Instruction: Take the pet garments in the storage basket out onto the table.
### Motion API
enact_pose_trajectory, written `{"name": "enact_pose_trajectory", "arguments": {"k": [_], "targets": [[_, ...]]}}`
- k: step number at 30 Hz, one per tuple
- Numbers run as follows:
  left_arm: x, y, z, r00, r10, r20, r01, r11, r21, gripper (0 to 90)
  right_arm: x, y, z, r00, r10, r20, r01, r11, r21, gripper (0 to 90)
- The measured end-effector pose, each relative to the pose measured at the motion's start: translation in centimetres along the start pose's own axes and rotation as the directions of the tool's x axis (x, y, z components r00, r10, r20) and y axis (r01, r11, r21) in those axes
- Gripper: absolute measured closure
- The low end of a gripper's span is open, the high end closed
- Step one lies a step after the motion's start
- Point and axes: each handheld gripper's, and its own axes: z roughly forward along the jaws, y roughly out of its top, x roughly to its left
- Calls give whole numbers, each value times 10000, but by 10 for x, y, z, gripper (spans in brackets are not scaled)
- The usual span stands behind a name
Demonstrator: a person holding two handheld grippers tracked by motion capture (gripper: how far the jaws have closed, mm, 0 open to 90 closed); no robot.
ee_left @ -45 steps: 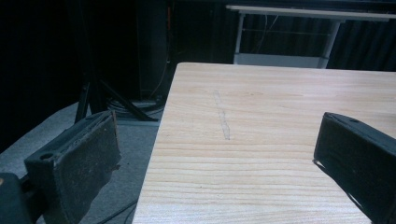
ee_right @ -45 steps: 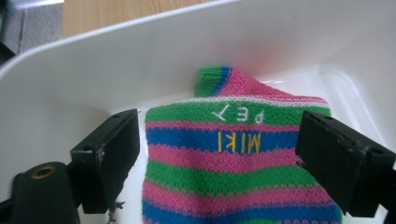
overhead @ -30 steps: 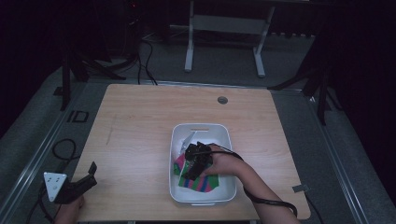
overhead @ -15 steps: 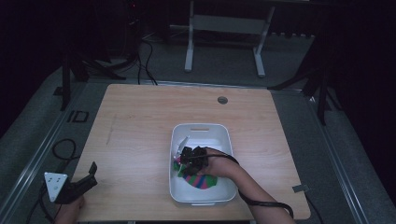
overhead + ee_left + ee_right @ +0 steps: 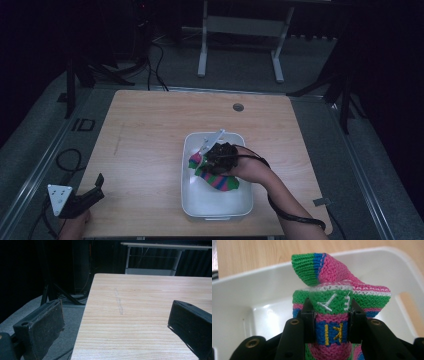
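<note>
Right gripper view: right tongs (image 5: 332, 315) clamp striped sock (image 5: 337, 290) lettered "K"; left tongs (image 5: 120, 327) apart.

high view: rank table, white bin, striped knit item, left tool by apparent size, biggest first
1. table
2. white bin
3 and 4 unsure: striped knit item and left tool look about alike; the hand and right tool partly hide the knit item, and the left tool sits nearer the camera.

wooden table (image 5: 150, 150) | grommet hole (image 5: 238, 107) near far edge | metal stand (image 5: 240, 30) behind
</note>
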Motion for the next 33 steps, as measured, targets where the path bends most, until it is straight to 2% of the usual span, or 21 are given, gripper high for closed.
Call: {"name": "enact_pose_trajectory", "arguments": {"k": [9, 16, 22, 33], "targets": [[0, 0, 0, 10000, -27, -13, 27, 10000, 12, 9, -6, 5, -47, 9985, 114, 539, -71, 9969, -787, 656], [0, 0, 0, 10000, -29, -22, 29, 10000, 8, 9, -16, -2, -76, 9934, 389, 1082, -261, 9928, -1172, 656], [0, 0, 0, 10000, -34, -13, 34, 10000, 13, 9, -27, -16, -97, 9849, 867, 1500, -641, 9867, -1495, 655], [0, 0, 0, 10000, -51, -22, 51, 10000, 36, 9, -44, -50, -125, 9602, 1673, 2235, -1317, 9773, -1658, 655]]}}
